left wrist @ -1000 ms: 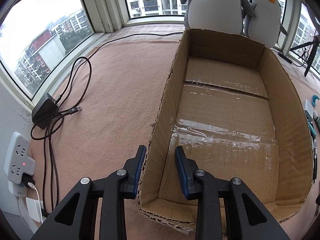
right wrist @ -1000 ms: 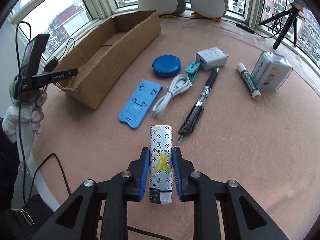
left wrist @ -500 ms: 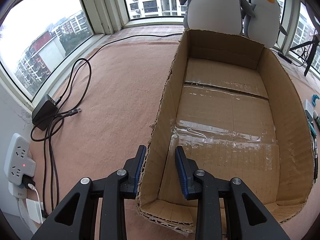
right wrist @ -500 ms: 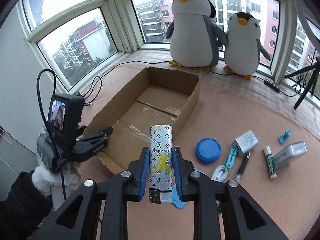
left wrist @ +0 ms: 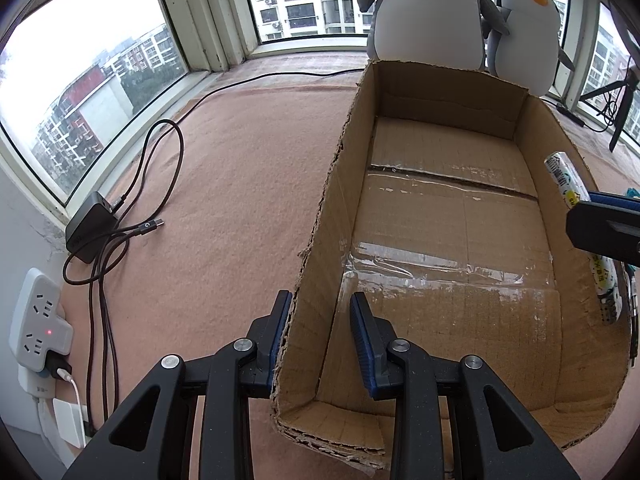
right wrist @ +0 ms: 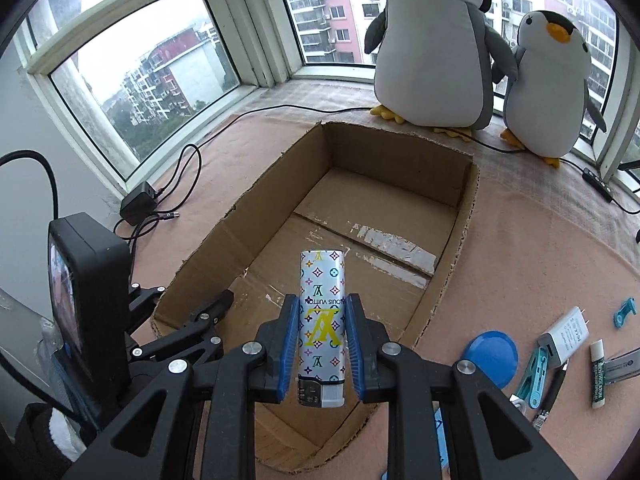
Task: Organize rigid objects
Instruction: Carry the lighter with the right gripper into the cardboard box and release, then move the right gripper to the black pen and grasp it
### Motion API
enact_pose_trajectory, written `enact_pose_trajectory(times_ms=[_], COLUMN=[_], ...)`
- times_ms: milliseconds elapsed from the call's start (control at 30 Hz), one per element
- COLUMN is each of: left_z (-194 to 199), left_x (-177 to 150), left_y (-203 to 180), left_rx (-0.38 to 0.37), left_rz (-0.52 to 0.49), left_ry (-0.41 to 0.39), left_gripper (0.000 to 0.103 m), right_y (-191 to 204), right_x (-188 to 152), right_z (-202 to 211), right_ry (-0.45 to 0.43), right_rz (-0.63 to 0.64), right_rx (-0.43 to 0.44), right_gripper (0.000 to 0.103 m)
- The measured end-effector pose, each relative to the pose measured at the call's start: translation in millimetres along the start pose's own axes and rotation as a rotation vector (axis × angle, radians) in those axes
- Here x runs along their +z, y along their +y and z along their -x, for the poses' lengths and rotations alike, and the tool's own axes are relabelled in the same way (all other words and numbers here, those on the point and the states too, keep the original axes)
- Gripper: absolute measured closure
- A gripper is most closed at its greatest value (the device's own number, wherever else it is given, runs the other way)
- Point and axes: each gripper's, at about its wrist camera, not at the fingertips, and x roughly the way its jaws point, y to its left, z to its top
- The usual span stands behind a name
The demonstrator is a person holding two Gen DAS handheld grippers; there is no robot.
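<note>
Since 1 s ago, R gripper (right wrist: 322,344) w/ patterned lighter (right wrist: 322,330) has swung from over the scattered items to above the cardboard box (right wrist: 256,224), lighter now showing at the box's R wall in L view. L gripper (left wrist: 320,332) is pinching box's L wall, unmoved. R gripper is clamping the lighter upright, hovering over box floor. Blue round case (right wrist: 489,356) and charger (right wrist: 563,336) are lying on carpet R of box.

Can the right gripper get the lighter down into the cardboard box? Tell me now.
Probably yes. The right gripper holds the lighter over the open cardboard box, whose floor is bare; the left gripper clamps only one wall.
</note>
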Motion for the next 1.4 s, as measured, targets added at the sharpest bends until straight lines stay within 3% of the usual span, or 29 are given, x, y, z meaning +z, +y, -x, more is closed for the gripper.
enact_pose_trajectory(times_ms=[233,300,367,667,1000,1300,1400], left_z=[0,0,0,-1,-1,-2,-2], left_x=[0,0,0,0,0,0,0], left_y=[-1,0,-1,1,1,1,0], left_rx=[0.002,0.003,0.003,0.003,0.007,0.013,0.013], left_rz=[-0.002,-0.002,-0.003,-0.004,-0.010,-0.013,-0.013], left_ry=[-0.002,-0.002,-0.003,-0.005,-0.006,-0.008,-0.008], left_gripper=[0.071,0.071,0.071,0.071,0.071,0.071,0.071], right_y=[1,3,5,-14,-78,-132,-145], right_x=[1,1,1,-7,-57,-99,-104], right_z=[-7,-6,-2,33,91,97,87], right_ry=[0.008,0.005,-0.024,-0.069,-0.097,-0.031,-0.005], right_rz=[0.007,0.021,0.032,-0.031,-0.192,-0.314,-0.342], right_rx=[-0.016,-0.013,-0.038,-0.031,-0.062,-0.162,-0.182], right_gripper=[0.082,0.068,0.043,0.042,0.042,0.042,0.050])
